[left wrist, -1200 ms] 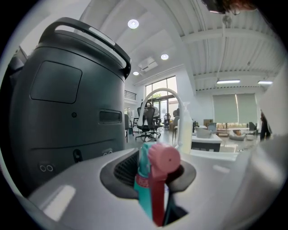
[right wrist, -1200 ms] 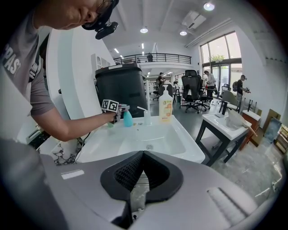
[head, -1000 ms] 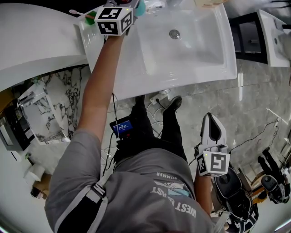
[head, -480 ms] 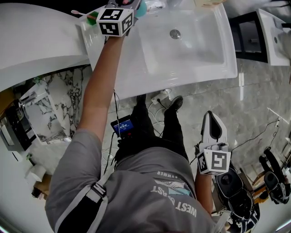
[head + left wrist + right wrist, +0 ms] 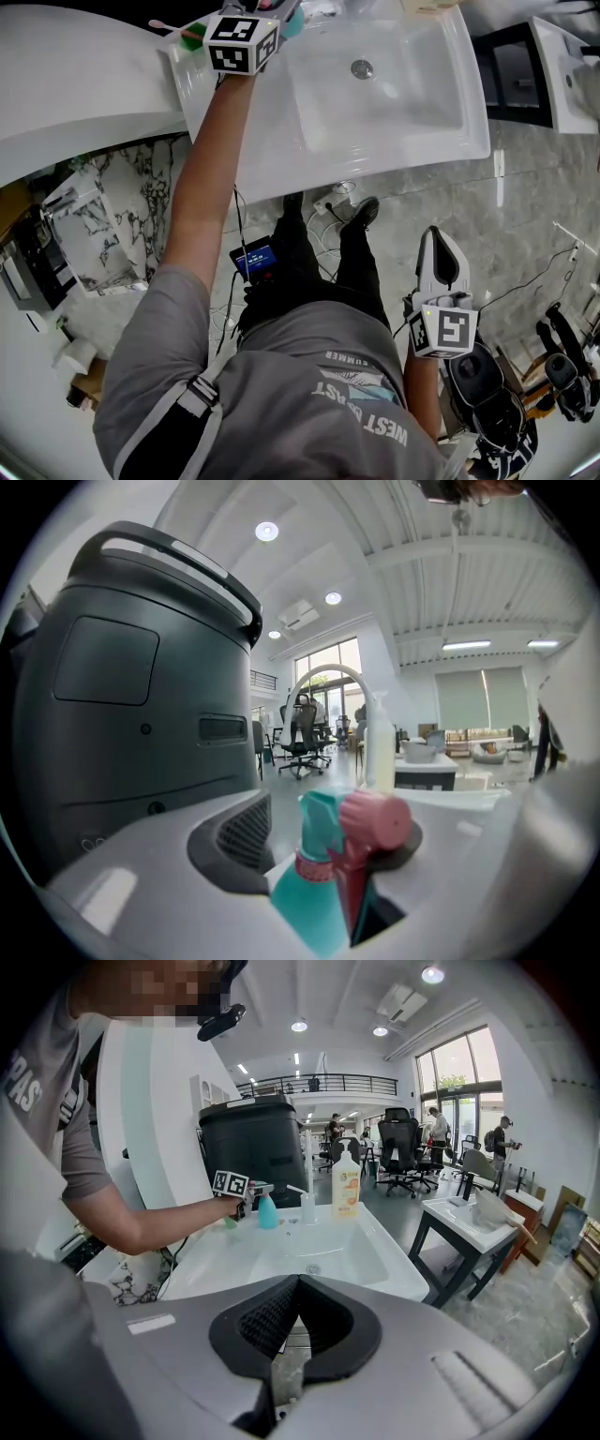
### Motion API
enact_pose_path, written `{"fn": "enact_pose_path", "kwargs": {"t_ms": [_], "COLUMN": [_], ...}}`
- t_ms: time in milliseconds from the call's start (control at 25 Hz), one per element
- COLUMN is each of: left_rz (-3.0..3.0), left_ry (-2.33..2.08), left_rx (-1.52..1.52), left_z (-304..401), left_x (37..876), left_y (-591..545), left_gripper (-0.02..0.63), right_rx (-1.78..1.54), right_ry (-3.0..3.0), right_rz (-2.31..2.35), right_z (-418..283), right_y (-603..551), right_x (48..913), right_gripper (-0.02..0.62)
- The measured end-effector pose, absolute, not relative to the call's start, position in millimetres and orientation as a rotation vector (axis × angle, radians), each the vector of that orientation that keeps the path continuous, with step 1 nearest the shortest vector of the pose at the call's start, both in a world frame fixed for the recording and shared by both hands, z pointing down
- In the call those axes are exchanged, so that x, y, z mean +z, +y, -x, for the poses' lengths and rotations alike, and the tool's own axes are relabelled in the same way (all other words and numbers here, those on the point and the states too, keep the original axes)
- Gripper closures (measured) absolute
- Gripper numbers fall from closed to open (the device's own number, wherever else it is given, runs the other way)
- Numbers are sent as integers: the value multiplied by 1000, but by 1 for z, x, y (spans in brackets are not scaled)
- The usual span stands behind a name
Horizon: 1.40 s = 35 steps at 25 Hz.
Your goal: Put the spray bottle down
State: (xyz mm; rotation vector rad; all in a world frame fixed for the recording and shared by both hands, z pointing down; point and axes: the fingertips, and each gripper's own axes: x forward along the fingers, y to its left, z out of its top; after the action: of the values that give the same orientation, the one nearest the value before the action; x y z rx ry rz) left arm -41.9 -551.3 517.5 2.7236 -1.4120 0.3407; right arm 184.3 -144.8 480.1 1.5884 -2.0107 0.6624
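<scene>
**Spray bottle on the sink rim, left gripper letting go**

Position: the spray bottle [image 5: 267, 1212] stands upright on the back rim of the sink [image 5: 281, 164], at its far left corner. A pump bottle [image 5: 307, 1206] is near it on the same rim.

Left gripper [image 5: 321, 850]: it points almost level at the bottle, and its jaws have just been opening. The bottle's teal body and pink nozzle [image 5: 377, 821] sit between them. We see no firm press from the pads, so we read the jaws as spread around the bottle rather than pinching it.

Right gripper [image 5: 439, 246]: it hangs low at the person's side, well apart from the sink, with jaws pressed together on nothing.

Handling, our judgement:
- The bottle looks like thin plastic, stiff enough at the neck and softer on the body.
- We cannot tell how full it is, so its weight is unknown.
- It is tall on a small base, so a nudge could tip it into the basin.
- The surface looks smooth and may be slick near water.
- The best hold is likely just below the trigger head, where the collar stops it sliding.

Status: the bottle appears set down; backing straight off seems safest.
</scene>
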Motion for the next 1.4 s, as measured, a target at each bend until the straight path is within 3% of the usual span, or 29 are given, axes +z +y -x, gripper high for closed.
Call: {"fn": "enact_pose_path", "kwargs": {"t_ms": [840,1000,1400], "left_rz": [-2756,-2768,-2759], "left_ry": [-1423,-1440,-1565], "left_rx": [418,438,374], "left_z": [37,36,38], "left_x": [527,530,526], "left_y": [-547,-548,-564], "left_gripper": [357,402,411], "right_rx": [674,677,685], "right_ry": [-2008,-2010,-2004], "right_rz": [-1573,-1570,-1567], "right_z": [-182,-181,-180], "right_y": [-145,-144,-142], "right_x": [486,487,491], "right_gripper": [594,594,594]}}
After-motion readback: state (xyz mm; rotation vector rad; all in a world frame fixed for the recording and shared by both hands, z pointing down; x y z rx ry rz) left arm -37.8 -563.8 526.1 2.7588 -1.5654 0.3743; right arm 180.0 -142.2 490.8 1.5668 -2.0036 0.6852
